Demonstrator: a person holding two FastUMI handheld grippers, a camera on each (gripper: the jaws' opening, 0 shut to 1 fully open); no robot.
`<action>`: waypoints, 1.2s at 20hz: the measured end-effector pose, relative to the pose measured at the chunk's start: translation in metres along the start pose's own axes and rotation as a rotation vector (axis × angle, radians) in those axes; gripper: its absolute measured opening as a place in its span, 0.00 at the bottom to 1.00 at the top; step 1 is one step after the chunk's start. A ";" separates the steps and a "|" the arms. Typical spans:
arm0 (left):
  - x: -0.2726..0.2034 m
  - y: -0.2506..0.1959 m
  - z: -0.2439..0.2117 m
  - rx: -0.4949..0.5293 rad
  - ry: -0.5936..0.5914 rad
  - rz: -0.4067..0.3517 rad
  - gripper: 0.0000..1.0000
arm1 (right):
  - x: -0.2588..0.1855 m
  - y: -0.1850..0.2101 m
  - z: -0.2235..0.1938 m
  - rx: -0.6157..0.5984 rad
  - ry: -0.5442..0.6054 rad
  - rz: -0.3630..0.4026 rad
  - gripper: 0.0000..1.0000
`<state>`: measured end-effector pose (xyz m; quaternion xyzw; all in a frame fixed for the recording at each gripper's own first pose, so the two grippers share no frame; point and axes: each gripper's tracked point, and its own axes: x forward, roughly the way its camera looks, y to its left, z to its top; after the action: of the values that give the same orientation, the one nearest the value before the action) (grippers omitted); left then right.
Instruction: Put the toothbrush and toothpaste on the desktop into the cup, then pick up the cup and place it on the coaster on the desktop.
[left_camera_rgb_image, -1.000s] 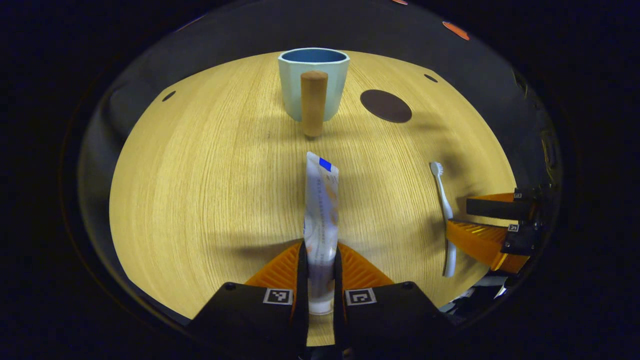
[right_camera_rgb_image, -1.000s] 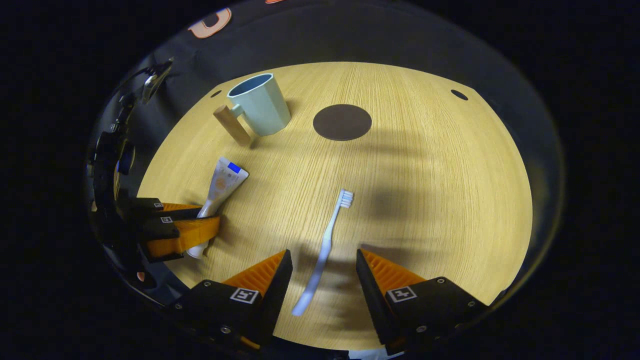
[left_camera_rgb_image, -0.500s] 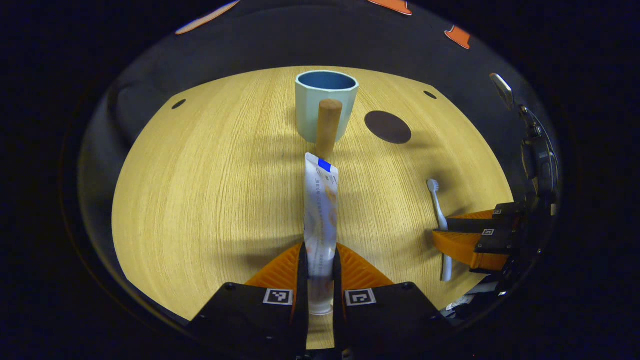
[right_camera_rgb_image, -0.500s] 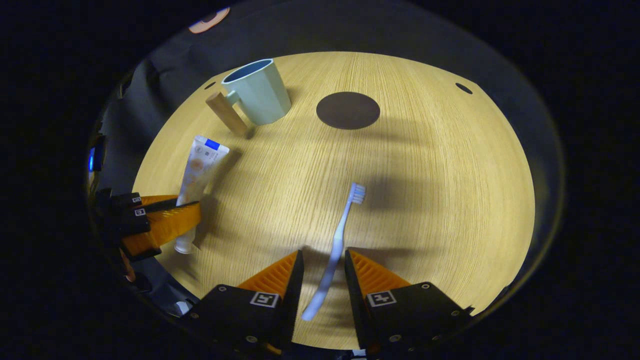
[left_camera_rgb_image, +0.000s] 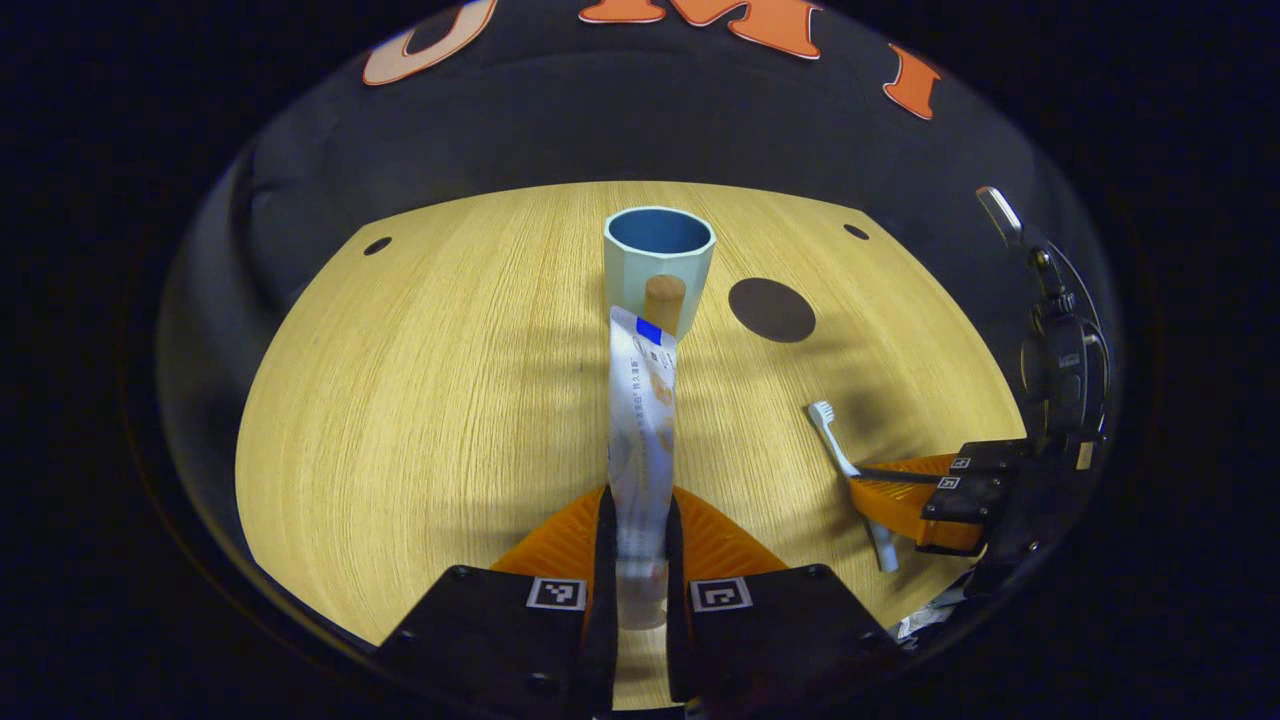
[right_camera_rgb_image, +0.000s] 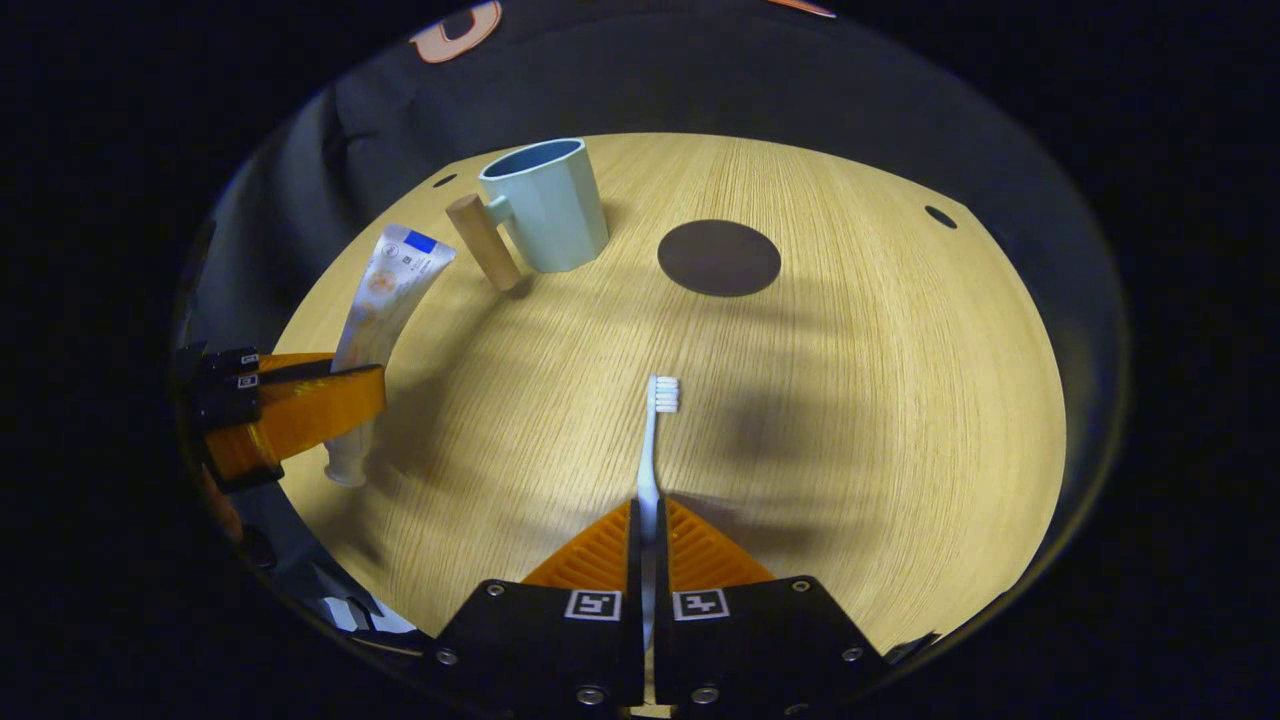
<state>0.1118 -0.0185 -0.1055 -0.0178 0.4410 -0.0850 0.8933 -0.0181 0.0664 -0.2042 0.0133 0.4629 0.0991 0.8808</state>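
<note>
Now your left tongs (left_camera_rgb_image: 640, 540) are clamped on the toothpaste tube (left_camera_rgb_image: 640, 420), apparently lifted off the bench (left_camera_rgb_image: 420, 400) and aimed at the pale mug (left_camera_rgb_image: 658, 260), while your right tongs (right_camera_rgb_image: 648, 545) pinch the toothbrush (right_camera_rgb_image: 655, 440), with the dark round coaster (right_camera_rgb_image: 718, 257) just beside the mug.

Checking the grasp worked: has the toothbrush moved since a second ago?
Yes. The toothbrush is clamped in the right gripper, raised off the table.

Coaster (right_camera_rgb_image: 718, 257) right of cup (right_camera_rgb_image: 545, 205), on desktop (right_camera_rgb_image: 850, 400).
</note>
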 end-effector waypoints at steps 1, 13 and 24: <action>-0.003 0.001 0.004 0.000 -0.022 0.002 0.24 | 0.002 0.000 0.000 -0.010 -0.028 -0.004 0.05; -0.030 0.003 0.066 -0.012 -0.305 0.041 0.24 | -0.016 -0.009 0.035 -0.026 -0.310 0.026 0.05; -0.077 0.015 0.163 -0.071 -0.627 0.045 0.24 | -0.049 -0.010 0.088 -0.115 -0.577 0.012 0.04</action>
<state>0.1971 0.0024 0.0529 -0.0647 0.1470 -0.0401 0.9862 0.0280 0.0533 -0.1154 -0.0065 0.1871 0.1226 0.9747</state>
